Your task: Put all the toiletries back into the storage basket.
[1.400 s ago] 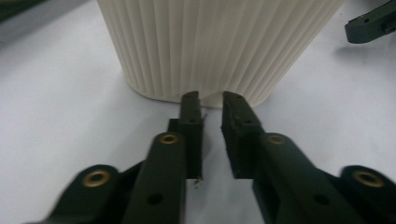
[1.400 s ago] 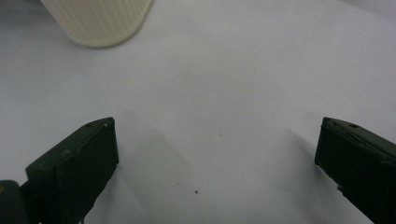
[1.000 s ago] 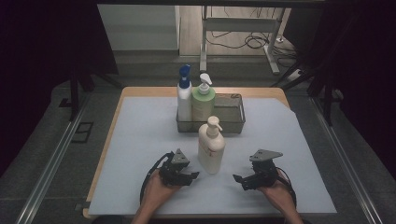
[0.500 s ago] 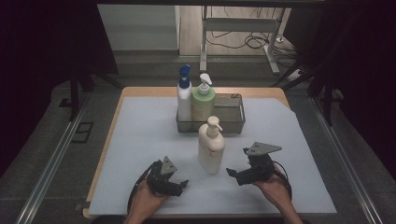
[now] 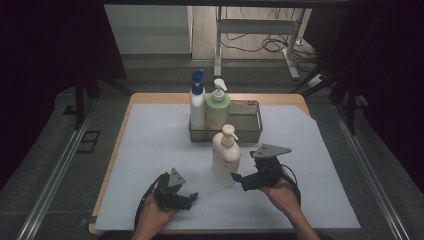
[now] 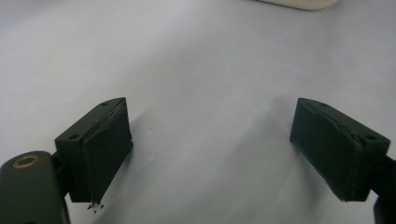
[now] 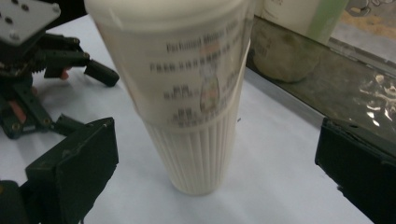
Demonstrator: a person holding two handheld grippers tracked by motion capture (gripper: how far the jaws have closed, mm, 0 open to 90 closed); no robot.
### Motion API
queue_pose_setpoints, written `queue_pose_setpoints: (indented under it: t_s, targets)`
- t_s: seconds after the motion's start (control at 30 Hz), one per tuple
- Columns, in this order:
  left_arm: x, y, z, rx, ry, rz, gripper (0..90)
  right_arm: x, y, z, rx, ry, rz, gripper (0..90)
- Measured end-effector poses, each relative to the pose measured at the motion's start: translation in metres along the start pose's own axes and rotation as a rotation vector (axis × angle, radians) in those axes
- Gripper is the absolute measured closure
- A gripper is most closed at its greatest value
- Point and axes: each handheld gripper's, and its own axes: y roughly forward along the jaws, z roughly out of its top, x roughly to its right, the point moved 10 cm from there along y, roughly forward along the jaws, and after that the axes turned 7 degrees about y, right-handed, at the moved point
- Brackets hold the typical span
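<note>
Item: cream pump bottle (image 5: 226, 159), upright at frame centre on the pale table cover (image 5: 150, 140). Behind it, your metal basket (image 5: 252, 131) holds a blue-capped bottle (image 5: 197, 102) and a green pump bottle (image 5: 217, 107). Your right gripper (image 5: 238, 178), lower right, spread wide, straddles the cream bottle's base without contact. Your left gripper (image 5: 192, 197), lower left, has just been opening, nothing between.

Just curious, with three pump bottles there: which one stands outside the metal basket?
The cream bottle, standing alone on the white mat in front of the basket. The blue-topped bottle and the green bottle stand inside it.
</note>
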Motion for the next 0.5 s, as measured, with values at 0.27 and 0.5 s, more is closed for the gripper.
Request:
queue_pose_setpoints:
  t_s: [0.27,0.5]
  targets:
    - [0.0,0.0,0.0,0.002,-0.002,0.001,12.3,-0.003,0.015,0.017,0.011,0.003,-0.012,0.0]
    - [0.0,0.0,0.0,0.003,-0.003,0.001,12.3,-0.009,0.026,0.026,0.026,0.008,-0.037,0.8]
